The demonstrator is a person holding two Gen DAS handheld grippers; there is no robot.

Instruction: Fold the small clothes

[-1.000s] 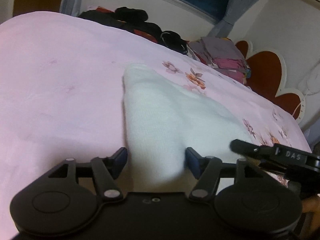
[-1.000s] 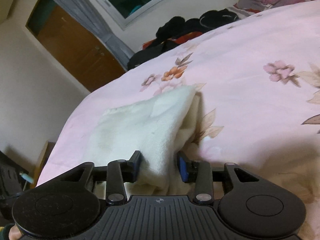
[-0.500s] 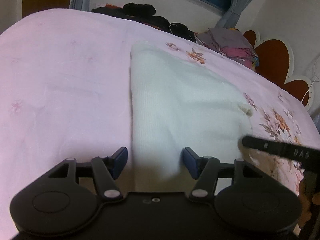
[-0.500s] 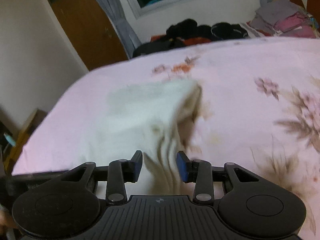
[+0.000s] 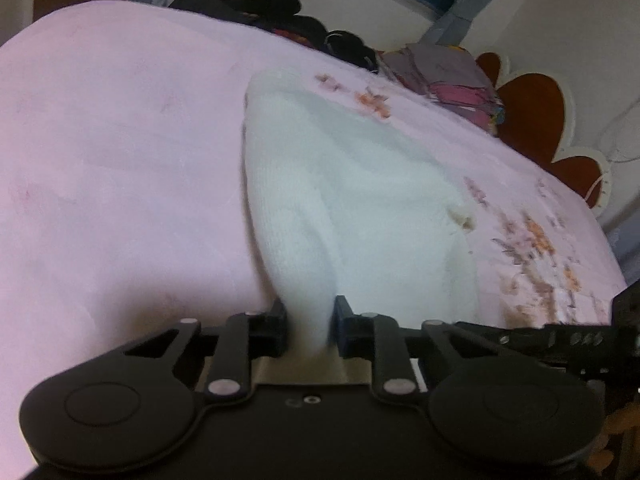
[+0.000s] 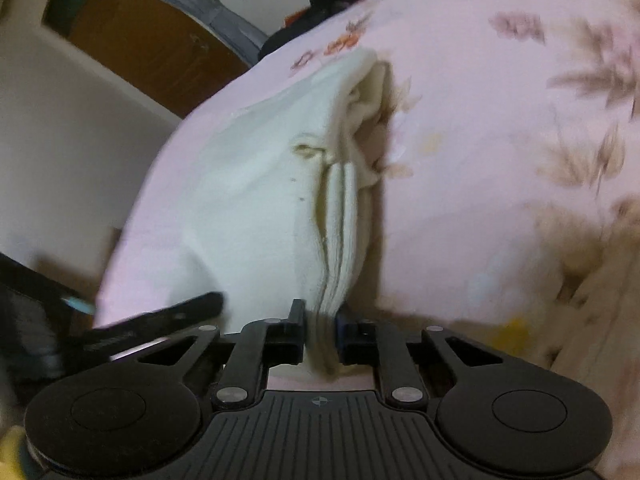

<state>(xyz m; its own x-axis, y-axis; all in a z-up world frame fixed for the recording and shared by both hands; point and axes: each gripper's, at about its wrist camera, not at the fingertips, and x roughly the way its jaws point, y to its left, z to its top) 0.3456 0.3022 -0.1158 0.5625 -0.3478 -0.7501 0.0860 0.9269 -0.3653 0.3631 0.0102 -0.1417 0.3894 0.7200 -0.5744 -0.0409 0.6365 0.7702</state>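
And here it is, the small white knitted garment (image 5: pixel 360 200), soft and ribbed in texture, spread out across the pink floral bedsheet (image 5: pixel 120 160) and rising at its near edge off the sheet into both tools. From the right wrist view the same garment (image 6: pixel 248 200) looks creamier, with several stacked layers showing along its right side and a small puckered knot or seam near its middle. Its far end lies flat on the sheet, just short of an orange flower print. Now the jaws: the left gripper (image 5: pixel 310 324) has its fingers drawn close together, clamped on a bunched fold of the garment's near edge, cloth filling the narrow gap between them. The right gripper (image 6: pixel 320 330) is pinched in tight too, squeezing a stack of the garment's folded layers between its pads. Beyond the garment, at the sheet's far edge, sits a heap of dark clothes (image 5: pixel 280 12), and to the right of that a pile of grey and pink folded clothes (image 5: pixel 448 76). The picture is blurred, especially on the right wrist.
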